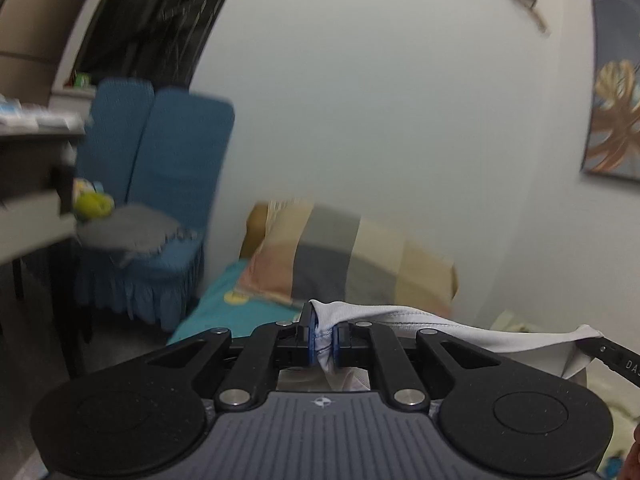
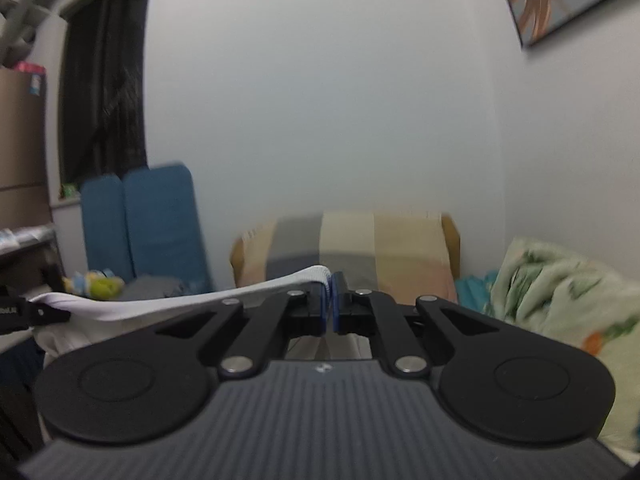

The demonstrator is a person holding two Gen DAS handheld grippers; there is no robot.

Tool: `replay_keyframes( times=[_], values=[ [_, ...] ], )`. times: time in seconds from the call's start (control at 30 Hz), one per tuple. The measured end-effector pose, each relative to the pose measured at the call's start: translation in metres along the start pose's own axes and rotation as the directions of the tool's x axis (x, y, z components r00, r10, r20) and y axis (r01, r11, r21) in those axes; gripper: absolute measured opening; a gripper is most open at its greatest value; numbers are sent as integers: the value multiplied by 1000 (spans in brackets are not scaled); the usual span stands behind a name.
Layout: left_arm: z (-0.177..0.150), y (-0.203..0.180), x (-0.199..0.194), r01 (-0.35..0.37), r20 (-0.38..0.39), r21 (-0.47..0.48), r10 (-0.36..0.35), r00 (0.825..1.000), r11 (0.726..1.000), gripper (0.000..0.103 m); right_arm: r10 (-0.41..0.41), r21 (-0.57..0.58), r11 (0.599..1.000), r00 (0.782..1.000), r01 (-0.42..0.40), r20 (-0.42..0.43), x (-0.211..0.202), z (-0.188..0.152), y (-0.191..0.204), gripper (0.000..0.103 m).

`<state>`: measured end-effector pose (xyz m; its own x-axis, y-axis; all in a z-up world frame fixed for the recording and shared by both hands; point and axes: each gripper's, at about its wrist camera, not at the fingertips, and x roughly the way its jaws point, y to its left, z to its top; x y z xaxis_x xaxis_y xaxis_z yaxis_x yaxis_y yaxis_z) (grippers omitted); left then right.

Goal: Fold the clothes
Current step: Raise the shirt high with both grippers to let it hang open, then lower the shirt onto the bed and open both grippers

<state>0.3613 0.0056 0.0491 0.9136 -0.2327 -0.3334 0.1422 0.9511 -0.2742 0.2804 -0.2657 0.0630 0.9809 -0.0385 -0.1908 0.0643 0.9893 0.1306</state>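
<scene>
A white garment (image 1: 440, 326) hangs stretched between my two grippers above the bed. In the left wrist view my left gripper (image 1: 324, 338) is shut on one bunched corner of it, with cloth squeezed between the blue pads. The fabric runs right to a finger (image 1: 604, 350) of the other gripper. In the right wrist view my right gripper (image 2: 330, 300) is shut on the garment's ribbed edge (image 2: 320, 274). From there the white garment (image 2: 160, 304) spans left to the left gripper's finger (image 2: 24, 312). The lower part of the garment is hidden under the gripper bodies.
A patchwork pillow (image 1: 352, 256) leans on the white wall at the bed's head, on a teal sheet (image 1: 232, 312). A floral quilt (image 2: 560, 300) lies at the right. A blue-covered chair (image 1: 160, 184) with grey cloth and a desk (image 1: 32, 184) stand at the left.
</scene>
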Motion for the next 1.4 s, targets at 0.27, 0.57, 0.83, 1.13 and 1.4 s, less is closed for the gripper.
replay_keyframes(
  times=[0.27, 0.57, 0.83, 1.13, 1.4],
  values=[
    [-112, 49, 251, -68, -237, 49, 77, 968, 996, 11, -15, 48, 998, 963, 29, -270, 190, -142, -42, 6],
    [-146, 76, 311, -81, -368, 23, 84, 926, 996, 27, 87, 198, 980, 907, -4, -412, 233, -185, -59, 19],
    [-106, 78, 242, -31, -372, 19, 36, 927, 999, 71, 119, 212, 977, 903, -32, -413, 188, -155, -56, 84],
    [-79, 65, 29, 50, -297, 67, -28, 954, 997, 77, 118, 159, 985, 929, -65, -351, 18, -110, -40, 84],
    [-94, 84, -129, 43, -270, -24, -48, 962, 999, 77, 114, 149, 986, 943, -70, -312, -136, -106, -18, 84]
  ],
)
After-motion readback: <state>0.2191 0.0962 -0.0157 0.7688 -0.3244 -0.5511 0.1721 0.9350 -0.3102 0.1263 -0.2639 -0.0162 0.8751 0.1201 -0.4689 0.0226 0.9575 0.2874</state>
